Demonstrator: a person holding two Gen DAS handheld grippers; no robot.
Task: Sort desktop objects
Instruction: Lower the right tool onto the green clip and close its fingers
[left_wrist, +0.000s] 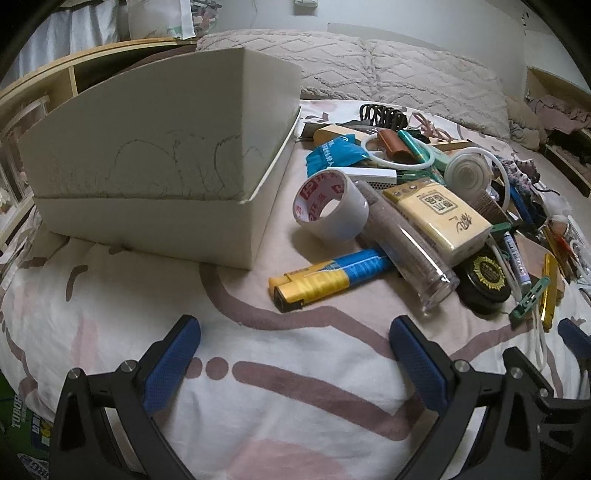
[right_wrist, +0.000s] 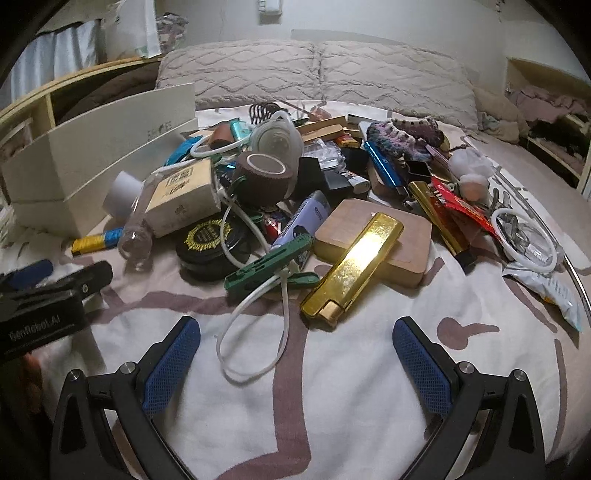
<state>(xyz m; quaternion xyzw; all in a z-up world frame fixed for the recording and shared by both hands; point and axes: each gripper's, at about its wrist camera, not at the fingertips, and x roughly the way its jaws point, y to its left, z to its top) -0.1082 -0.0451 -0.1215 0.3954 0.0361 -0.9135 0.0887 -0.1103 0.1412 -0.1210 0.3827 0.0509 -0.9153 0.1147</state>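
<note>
Desktop objects lie in a messy pile on the bed, just ahead of the right claw, which is spread wide and holds nothing. The left claw is spread wide too, with a yellow-and-blue lighter just ahead and a white box ahead to its left.

2 pillows, 1 white box, 1 tape roll, 1 gold lighter.

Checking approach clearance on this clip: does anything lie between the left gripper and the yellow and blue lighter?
Nothing visible does. The left gripper, open, faces the yellow and blue lighter across bare bedsheet. The clear tube lies against the lighter's far end, beyond the gripper's path.
</note>
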